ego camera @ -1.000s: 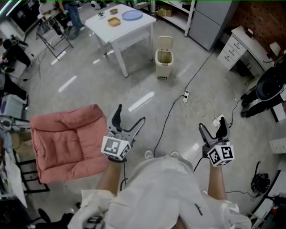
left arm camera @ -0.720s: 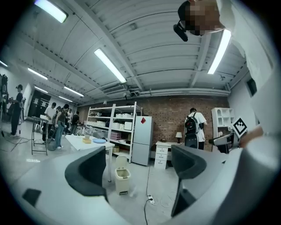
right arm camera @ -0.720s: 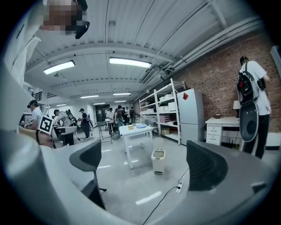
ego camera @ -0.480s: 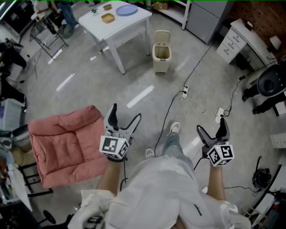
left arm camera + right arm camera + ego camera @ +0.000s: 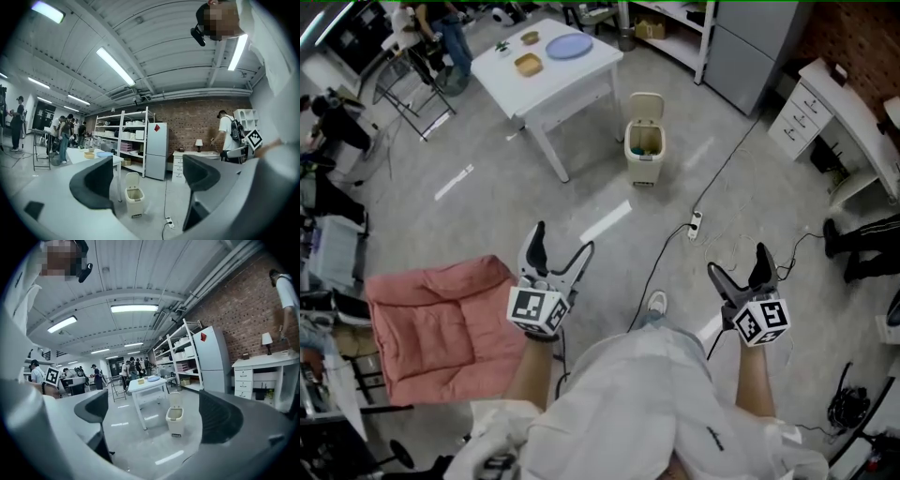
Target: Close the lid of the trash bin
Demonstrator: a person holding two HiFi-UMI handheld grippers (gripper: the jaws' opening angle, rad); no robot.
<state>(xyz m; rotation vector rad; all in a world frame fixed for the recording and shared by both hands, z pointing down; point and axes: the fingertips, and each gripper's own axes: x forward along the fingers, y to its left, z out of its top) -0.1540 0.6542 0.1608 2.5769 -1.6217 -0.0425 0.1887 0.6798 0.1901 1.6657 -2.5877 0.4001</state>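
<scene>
A small cream trash bin (image 5: pixel 643 142) stands on the grey floor beside a white table, its lid tipped up and open. It also shows far off between the jaws in the left gripper view as the bin (image 5: pixel 133 196) and in the right gripper view as the bin (image 5: pixel 175 420). My left gripper (image 5: pixel 559 247) is open and empty, well short of the bin. My right gripper (image 5: pixel 738 262) is open too, with nothing between its jaws, at the lower right. Both point toward the bin from a distance.
A white table (image 5: pixel 581 67) with a blue plate and small dishes stands left of the bin. A pink cushioned chair (image 5: pixel 431 311) sits at my left. A black cable and power strip (image 5: pixel 695 223) lie on the floor ahead. Grey cabinet (image 5: pixel 750 42), white drawers and people stand around.
I have walked forward: the bin and table sit a little nearer and shifted in view, the pink chair has slid back to the left. Both grippers stayed open.
</scene>
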